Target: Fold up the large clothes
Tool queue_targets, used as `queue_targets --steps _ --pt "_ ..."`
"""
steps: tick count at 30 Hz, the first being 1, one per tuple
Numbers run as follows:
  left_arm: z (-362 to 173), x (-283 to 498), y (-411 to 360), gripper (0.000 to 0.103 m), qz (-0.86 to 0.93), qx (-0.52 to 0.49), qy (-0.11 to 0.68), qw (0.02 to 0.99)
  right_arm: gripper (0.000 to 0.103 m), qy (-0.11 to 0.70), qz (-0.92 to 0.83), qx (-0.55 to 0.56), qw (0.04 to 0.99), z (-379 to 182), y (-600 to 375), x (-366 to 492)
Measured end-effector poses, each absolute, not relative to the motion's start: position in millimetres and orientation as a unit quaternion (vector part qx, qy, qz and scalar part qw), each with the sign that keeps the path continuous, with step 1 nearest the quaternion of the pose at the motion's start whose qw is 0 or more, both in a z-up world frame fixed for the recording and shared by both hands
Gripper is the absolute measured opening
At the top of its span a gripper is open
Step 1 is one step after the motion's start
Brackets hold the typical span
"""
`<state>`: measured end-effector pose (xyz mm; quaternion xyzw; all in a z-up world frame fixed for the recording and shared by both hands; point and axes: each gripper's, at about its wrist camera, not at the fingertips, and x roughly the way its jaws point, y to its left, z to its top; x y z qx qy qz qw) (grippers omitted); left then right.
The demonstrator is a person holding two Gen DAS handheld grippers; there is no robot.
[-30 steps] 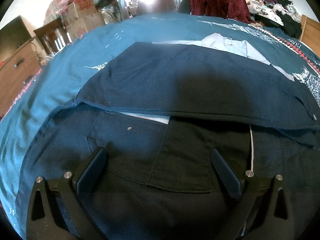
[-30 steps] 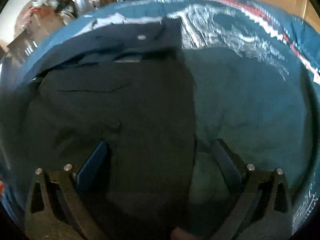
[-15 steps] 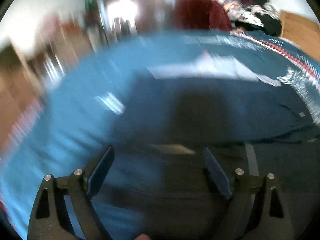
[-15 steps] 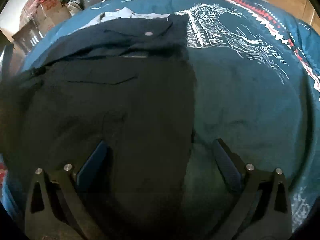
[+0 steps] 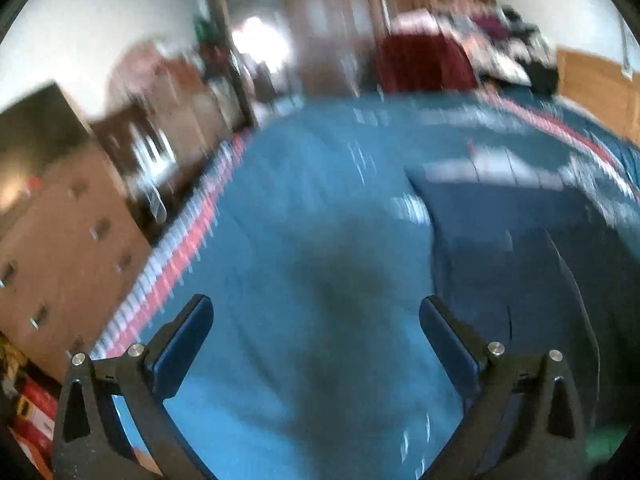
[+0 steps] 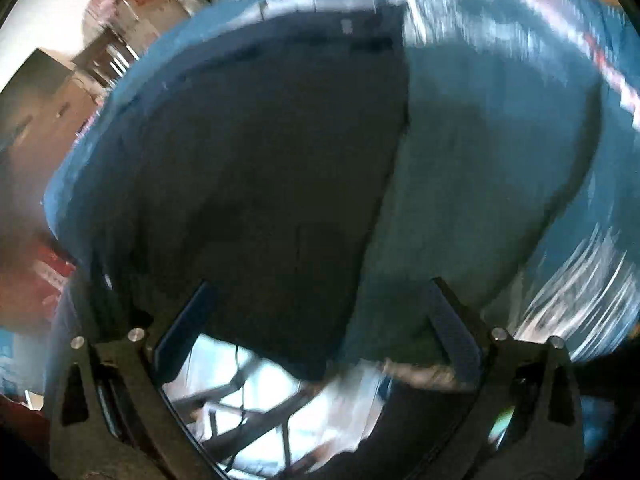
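Note:
A dark navy garment [image 6: 272, 168] lies folded on the teal bedspread [image 6: 480, 160]; in the left wrist view the dark navy garment [image 5: 520, 248] is at the right, blurred. My left gripper [image 5: 316, 316] is open and empty over bare bedspread [image 5: 304, 208], left of the garment. My right gripper [image 6: 320, 300] is open and empty, above the garment's near edge at the front edge of the bed. Both views are motion-blurred.
A wooden dresser [image 5: 60, 248] stands left of the bed. A red cloth [image 5: 424, 64] and a pile of clothes [image 5: 504, 48] lie at the far side. Below the bed's front edge, a pale floor with dark bars [image 6: 256, 400] shows.
My left gripper has swung left, off the garment and over bare bedspread. My right gripper has pulled back toward the bed's front edge. Both stayed open.

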<state>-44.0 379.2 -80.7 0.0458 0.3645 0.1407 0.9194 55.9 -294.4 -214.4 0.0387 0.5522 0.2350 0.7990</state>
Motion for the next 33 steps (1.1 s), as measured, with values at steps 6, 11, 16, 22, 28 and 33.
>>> queue_targets --steps 6,11,16,22,28,33 --pt "-171.4 -70.6 355.3 0.089 0.025 -0.057 0.450 0.891 0.084 0.550 0.219 0.034 0.805 -234.0 -283.9 54.4" --pt "-204.1 -71.3 326.0 0.079 -0.057 -0.078 0.496 0.863 0.082 0.548 0.252 0.042 0.797 -233.1 -273.7 46.7" --pt "-213.2 -68.1 311.8 0.079 -0.079 -0.077 0.514 0.851 0.083 0.550 0.256 0.049 0.794 -239.2 -270.0 48.2" --pt "-211.2 -59.8 297.8 0.062 -0.116 -0.096 0.521 0.840 0.082 0.552 0.268 0.075 0.786 -237.6 -268.5 53.9" --pt "-210.3 -55.6 296.7 0.042 -0.135 -0.118 0.524 0.832 0.075 0.554 0.281 0.107 0.776 -235.5 -283.2 50.9" --pt "-213.0 -48.5 292.8 0.028 -0.146 -0.130 0.527 0.827 0.073 0.551 0.278 0.103 0.780 -237.9 -278.4 58.3"
